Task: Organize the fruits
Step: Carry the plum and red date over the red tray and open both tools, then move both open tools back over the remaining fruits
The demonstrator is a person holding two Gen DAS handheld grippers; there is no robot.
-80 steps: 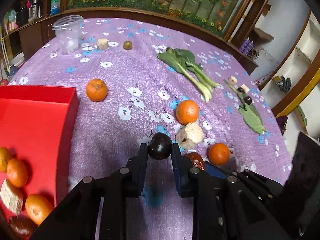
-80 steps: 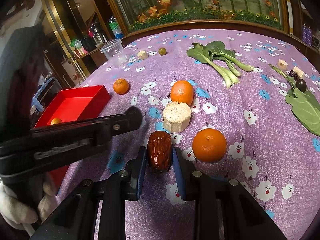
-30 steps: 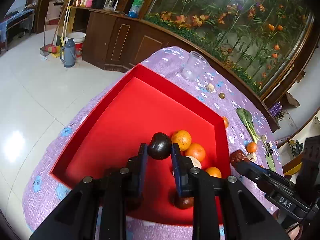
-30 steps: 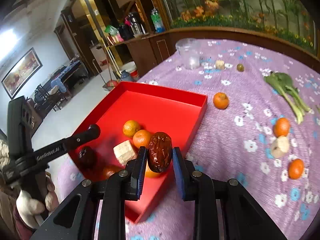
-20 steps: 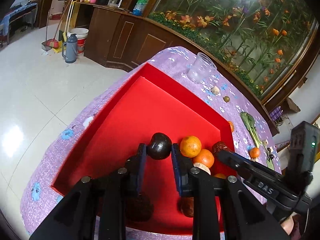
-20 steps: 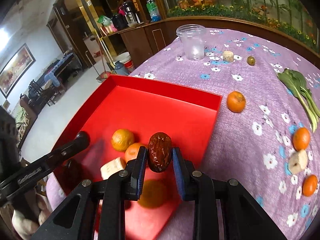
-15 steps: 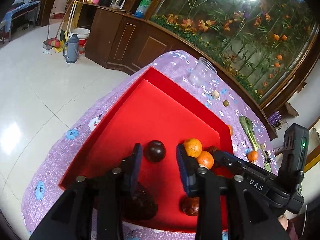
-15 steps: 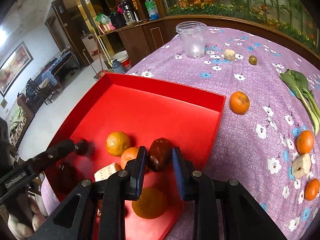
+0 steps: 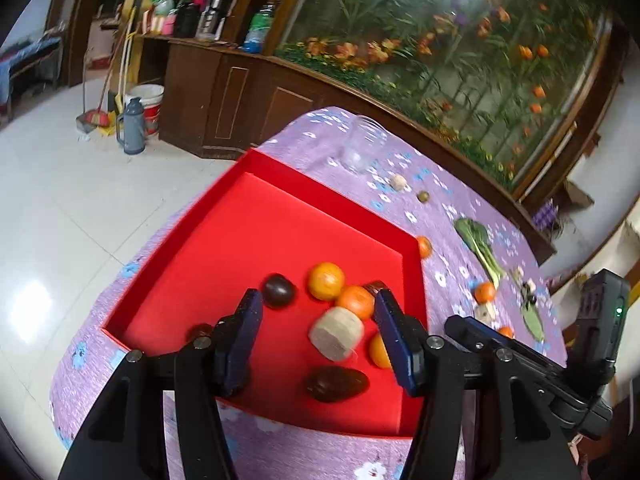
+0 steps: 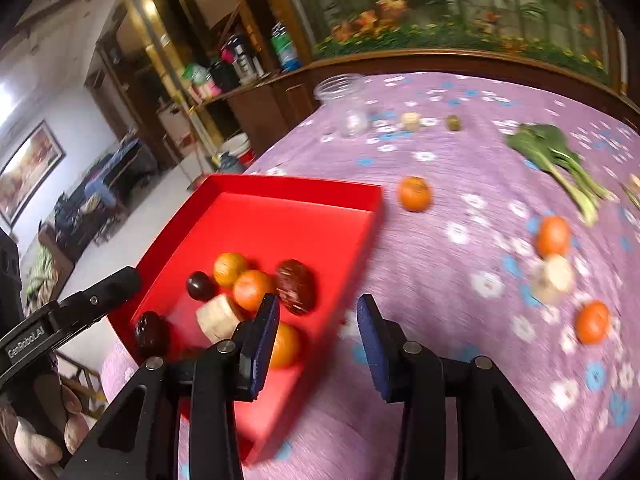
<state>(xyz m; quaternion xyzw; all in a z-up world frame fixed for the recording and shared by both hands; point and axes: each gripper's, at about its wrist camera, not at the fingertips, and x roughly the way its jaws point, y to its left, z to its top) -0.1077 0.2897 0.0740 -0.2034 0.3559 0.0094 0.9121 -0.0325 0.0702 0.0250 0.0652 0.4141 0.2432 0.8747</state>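
**Both grippers let go above the red tray**

The left gripper (image 9: 318, 334) hangs over the near end of the red tray (image 9: 280, 184), pointing steeply down; its jaws are opening and nothing sits between the pads. The dark plum (image 9: 279, 290) lies loose on the tray floor just beyond the left finger. The right gripper (image 10: 318, 334) is tilted down over the tray's right wall (image 10: 366, 236), jaws also opening and empty; the red date (image 10: 295, 286) rests in the tray just ahead of its left finger. A hand in a pale glove (image 10: 44, 436) grips the left tool's handle at the lower left of the right wrist view.

In the tray I count four oranges, among them one (image 10: 230, 268) at the back and one (image 10: 285, 346) partly behind the right gripper's finger, one pale cut chunk (image 10: 218, 318), the plum, the red date and a second date (image 10: 150, 332) near the corner.

On the purple flowered cloth (image 10: 460, 168) outside lie three more oranges: one (image 10: 414, 193) near the tray, two (image 10: 553, 236) (image 10: 592, 322) farther right with a pale chunk (image 10: 554, 278) between them. Farther back stand a clear plastic cup (image 10: 344, 100), a small pale piece (image 10: 410, 121) and a green olive-like fruit (image 10: 453, 122); a bok choy (image 10: 556, 160) lies to the right. The image is motion-blurred. The left tool's arm (image 10: 76, 312) crosses the tray's near left corner.
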